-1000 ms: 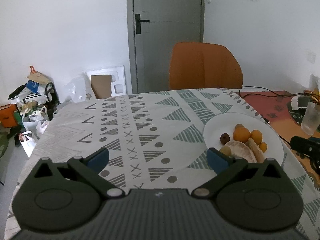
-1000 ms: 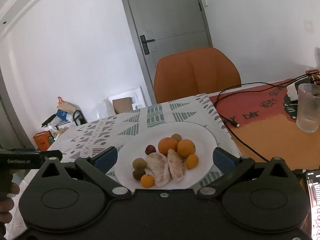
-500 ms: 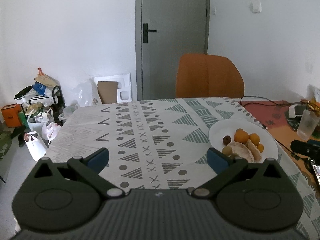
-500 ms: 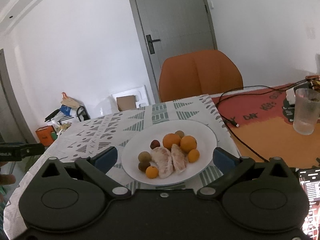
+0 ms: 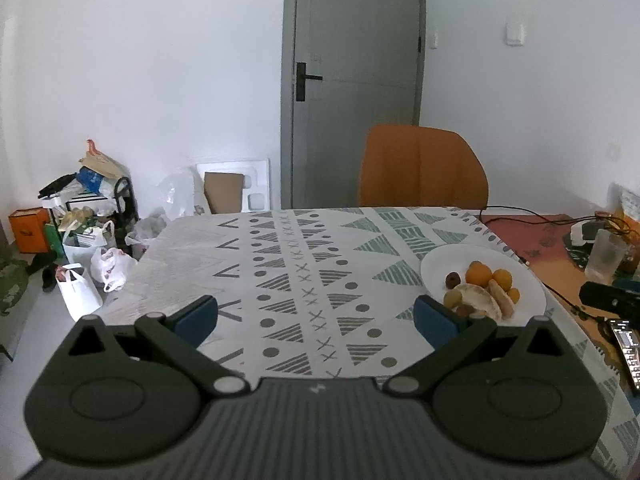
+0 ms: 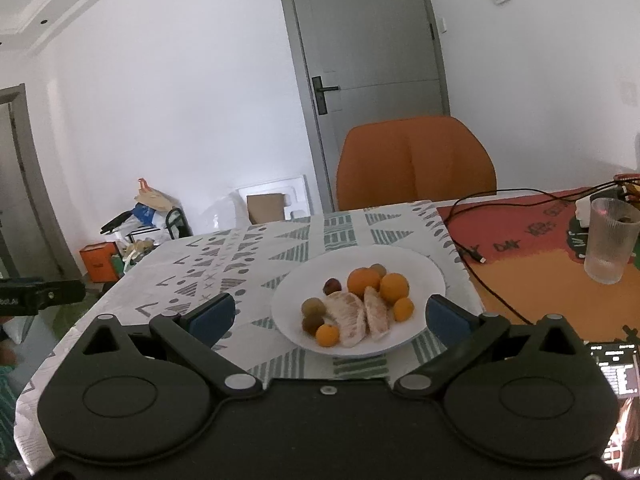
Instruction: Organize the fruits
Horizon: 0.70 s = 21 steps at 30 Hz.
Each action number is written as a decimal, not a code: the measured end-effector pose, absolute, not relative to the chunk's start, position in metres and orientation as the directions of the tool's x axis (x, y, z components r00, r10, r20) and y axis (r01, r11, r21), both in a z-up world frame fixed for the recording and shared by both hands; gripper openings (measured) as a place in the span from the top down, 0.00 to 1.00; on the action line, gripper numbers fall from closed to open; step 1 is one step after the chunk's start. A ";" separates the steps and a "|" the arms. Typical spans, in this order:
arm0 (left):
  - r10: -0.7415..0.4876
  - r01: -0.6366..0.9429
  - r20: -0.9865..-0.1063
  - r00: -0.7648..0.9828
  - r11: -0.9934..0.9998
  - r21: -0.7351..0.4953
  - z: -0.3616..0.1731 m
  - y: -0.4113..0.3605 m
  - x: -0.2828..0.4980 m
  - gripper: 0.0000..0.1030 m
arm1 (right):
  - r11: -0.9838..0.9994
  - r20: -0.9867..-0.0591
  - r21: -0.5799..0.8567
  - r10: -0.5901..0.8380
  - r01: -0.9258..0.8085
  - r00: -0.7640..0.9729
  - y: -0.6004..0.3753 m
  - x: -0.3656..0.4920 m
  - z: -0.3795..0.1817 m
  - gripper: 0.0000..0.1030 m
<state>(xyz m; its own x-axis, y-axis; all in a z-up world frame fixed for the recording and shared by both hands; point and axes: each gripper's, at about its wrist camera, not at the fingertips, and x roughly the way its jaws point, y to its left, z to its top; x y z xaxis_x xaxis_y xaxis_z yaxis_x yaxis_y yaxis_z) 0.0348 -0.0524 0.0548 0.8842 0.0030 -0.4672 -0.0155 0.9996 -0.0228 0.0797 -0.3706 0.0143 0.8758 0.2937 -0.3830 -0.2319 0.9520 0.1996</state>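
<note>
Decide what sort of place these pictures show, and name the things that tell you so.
Probably a room in a home: a table under a patterned tablecloth, a white plate of fruit, an orange chair, and bags heaped by the wall.

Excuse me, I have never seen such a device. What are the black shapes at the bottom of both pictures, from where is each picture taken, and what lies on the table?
There is no robot arm. A person holds a hand tool with two fingers in each hand, and a wide-angle camera on each tool looks forward along them. The black shapes are the tools. One picture comes from the left gripper, the other from the right gripper. Both are open and hold nothing.

On the patterned tablecloth stands a white plate with oranges, small brownish fruits and peeled citrus segments. Right of it lie a cable and a ribbed glass. Behind the table is an orange chair.
</note>
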 end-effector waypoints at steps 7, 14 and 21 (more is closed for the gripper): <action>0.035 -0.052 -0.465 0.885 0.998 -0.024 0.054 -0.040 0.018 0.00 | 0.947 -0.400 0.200 0.314 -0.252 0.861 -0.357 0.070 0.009 0.00; 0.082 -0.101 -0.469 0.880 0.995 -0.014 0.047 -0.027 0.009 0.00 | 0.951 -0.410 0.142 0.308 -0.273 0.859 -0.344 0.063 0.001 0.00; 0.104 -0.121 -0.464 0.880 0.993 -0.006 0.048 -0.025 0.007 0.00 | 0.938 -0.428 0.143 0.347 -0.317 0.835 -0.332 0.060 -0.005 0.00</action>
<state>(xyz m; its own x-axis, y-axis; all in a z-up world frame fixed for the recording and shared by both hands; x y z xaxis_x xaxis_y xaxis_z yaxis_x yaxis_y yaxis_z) 0.0072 -0.0251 0.0476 0.8795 0.1044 -0.4642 -0.1212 0.9926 -0.0064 0.0598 -0.3320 -0.0046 0.8345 0.3475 -0.4276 -0.3170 0.9376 0.1432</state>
